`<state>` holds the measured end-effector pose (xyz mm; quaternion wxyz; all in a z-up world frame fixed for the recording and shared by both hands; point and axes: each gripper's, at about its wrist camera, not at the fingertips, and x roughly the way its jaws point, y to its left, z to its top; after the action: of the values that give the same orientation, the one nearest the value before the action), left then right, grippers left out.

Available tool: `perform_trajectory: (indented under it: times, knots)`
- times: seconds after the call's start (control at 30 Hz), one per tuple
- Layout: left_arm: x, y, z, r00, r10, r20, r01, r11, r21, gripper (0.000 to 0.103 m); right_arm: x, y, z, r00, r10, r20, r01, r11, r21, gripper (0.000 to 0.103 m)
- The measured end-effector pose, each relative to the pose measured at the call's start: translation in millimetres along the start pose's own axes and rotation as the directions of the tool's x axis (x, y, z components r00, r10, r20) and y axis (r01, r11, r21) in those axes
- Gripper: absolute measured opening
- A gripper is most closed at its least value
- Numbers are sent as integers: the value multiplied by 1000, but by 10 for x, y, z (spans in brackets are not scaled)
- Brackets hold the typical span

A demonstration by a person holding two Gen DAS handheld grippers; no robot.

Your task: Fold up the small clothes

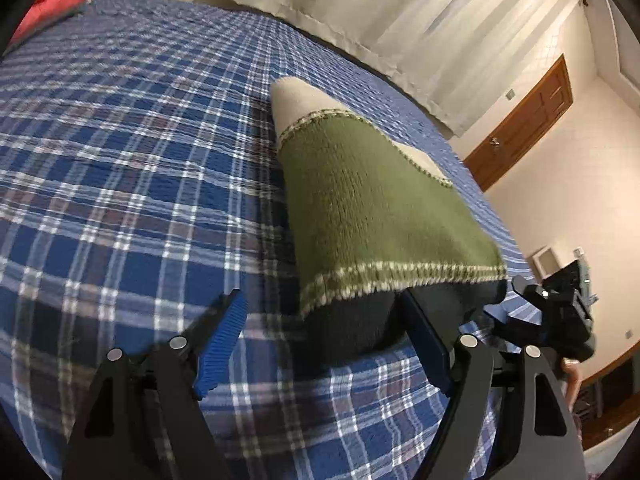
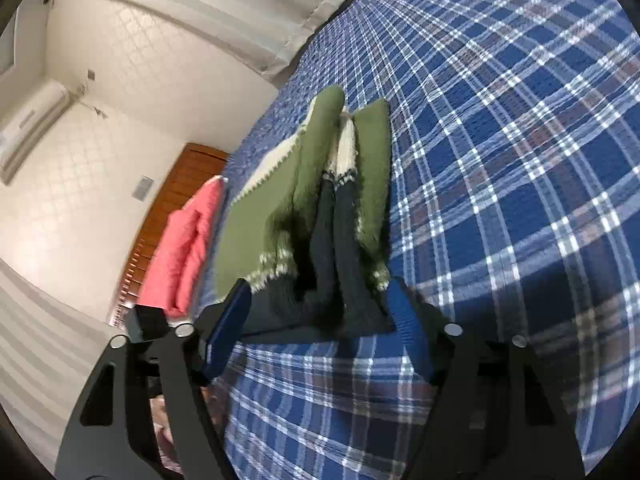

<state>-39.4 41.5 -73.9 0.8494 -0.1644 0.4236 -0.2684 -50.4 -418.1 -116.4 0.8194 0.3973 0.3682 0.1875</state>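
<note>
A: We see the green, cream and navy knitted garment (image 1: 372, 208) lying folded on the blue plaid bedspread (image 1: 120, 184), navy hem nearest both cameras.

B: Left gripper (image 1: 324, 344)? We see its blue-padded fingers (image 1: 222, 344) spread wide, nothing pinched. The navy hem sits between them, against the right-side finger.

A: Agreed. Right gripper (image 2: 316, 328) also gapes; the bunched navy hem (image 2: 340, 280) lies between its fingers, and we can't tell if the pads touch it.

B: In the right wrist view the knit stacks in several upright folds. Pink fabric (image 2: 180, 248) lies beside it on the bed.

A: White curtain (image 1: 400, 12) and brown wooden door (image 1: 524, 120) behind.
</note>
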Motion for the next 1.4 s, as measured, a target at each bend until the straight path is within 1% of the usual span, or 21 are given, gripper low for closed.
perform_trajectory:
  times: [0.1, 0.2, 0.3, 0.4, 0.47, 0.6, 0.7, 0.73, 0.9, 1.0, 1.03, 1.23, 1.4]
  knots:
    - [-48, -48, -56, 999, 43, 11, -44, 999, 12, 79, -7, 119, -81, 997, -76, 13, 77, 996, -49, 77]
    - [-91, -132, -99, 994, 101, 29, -102, 994, 40, 80, 19, 202, -134, 989, -145, 26, 147, 985, -85, 78]
    - [-139, -228, -125, 983, 173, 56, -177, 981, 78, 81, 22, 285, -184, 976, -213, 52, 218, 968, -120, 79]
    - [-165, -289, -142, 970, 230, 84, -237, 967, 93, 82, 23, 412, -226, 957, -277, 82, 287, 942, -174, 82]
    - [-179, -303, -146, 963, 251, 95, -259, 962, 86, 82, 28, 530, -268, 939, -324, 112, 341, 913, -223, 83]
    - [-222, -341, -153, 949, 292, 118, -302, 951, 72, 83, 59, 733, -335, 910, -381, 165, 414, 857, -307, 86]
    - [-261, -351, -165, 934, 330, 136, -341, 938, 65, 83, 78, 807, -335, 894, -402, 196, 446, 830, -333, 88]
    - [-285, -372, -169, 926, 346, 149, -358, 932, 63, 83, 79, 835, -346, 890, -406, 205, 454, 823, -342, 89]
    - [-370, -435, -162, 901, 390, 193, -409, 910, 71, 85, 64, 861, -373, 872, -425, 244, 488, 799, -352, 92]
    - [-401, -456, -164, 891, 404, 208, -426, 902, 70, 86, 67, 896, -376, 860, -438, 261, 508, 783, -359, 92]
    - [-408, -466, -164, 884, 415, 213, -437, 897, 68, 86, 69, 899, -378, 857, -442, 265, 513, 778, -362, 92]
    - [-444, -511, -169, 864, 450, 227, -476, 876, 76, 86, 74, 922, -392, 857, -440, 268, 513, 774, -371, 92]
    - [-498, -532, -151, 857, 456, 240, -482, 874, 62, 86, 85, 950, -395, 856, -440, 272, 516, 767, -381, 92]
